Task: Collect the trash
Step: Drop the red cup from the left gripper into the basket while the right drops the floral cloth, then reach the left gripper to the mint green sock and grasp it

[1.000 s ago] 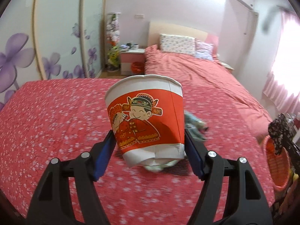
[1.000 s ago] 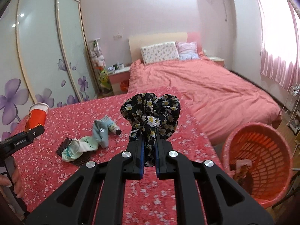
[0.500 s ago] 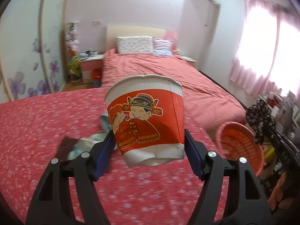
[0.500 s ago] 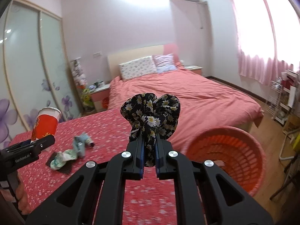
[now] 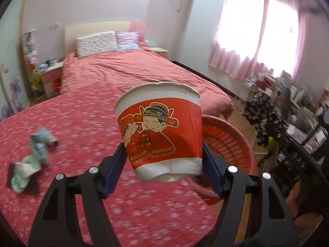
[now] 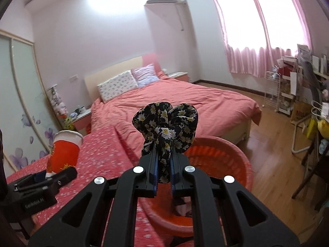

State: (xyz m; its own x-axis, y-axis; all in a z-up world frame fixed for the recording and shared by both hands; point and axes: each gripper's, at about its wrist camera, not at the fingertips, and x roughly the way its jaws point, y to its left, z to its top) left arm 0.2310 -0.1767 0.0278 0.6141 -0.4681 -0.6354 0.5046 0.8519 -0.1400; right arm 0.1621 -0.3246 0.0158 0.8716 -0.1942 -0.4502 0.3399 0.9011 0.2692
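My left gripper (image 5: 163,160) is shut on a red and white paper cup (image 5: 160,129) with a cartoon figure, held upright above the red flowered bedspread (image 5: 82,123). The cup also shows in the right wrist view (image 6: 63,152). My right gripper (image 6: 163,168) is shut on a black flowered cloth (image 6: 166,121), held above the orange basket (image 6: 226,160). The basket (image 5: 228,144) stands just behind the cup in the left wrist view, where the cloth (image 5: 261,115) shows at right.
Crumpled light socks (image 5: 33,156) and a dark scrap (image 5: 12,177) lie on the bedspread at left. A second bed with pillows (image 6: 185,103) stands behind. Shelves and clutter (image 6: 298,94) line the right wall on a wooden floor.
Both grippers have swung right with their loads. The basket is now close below the cloth and right behind the cup; the socks have slid to the left.
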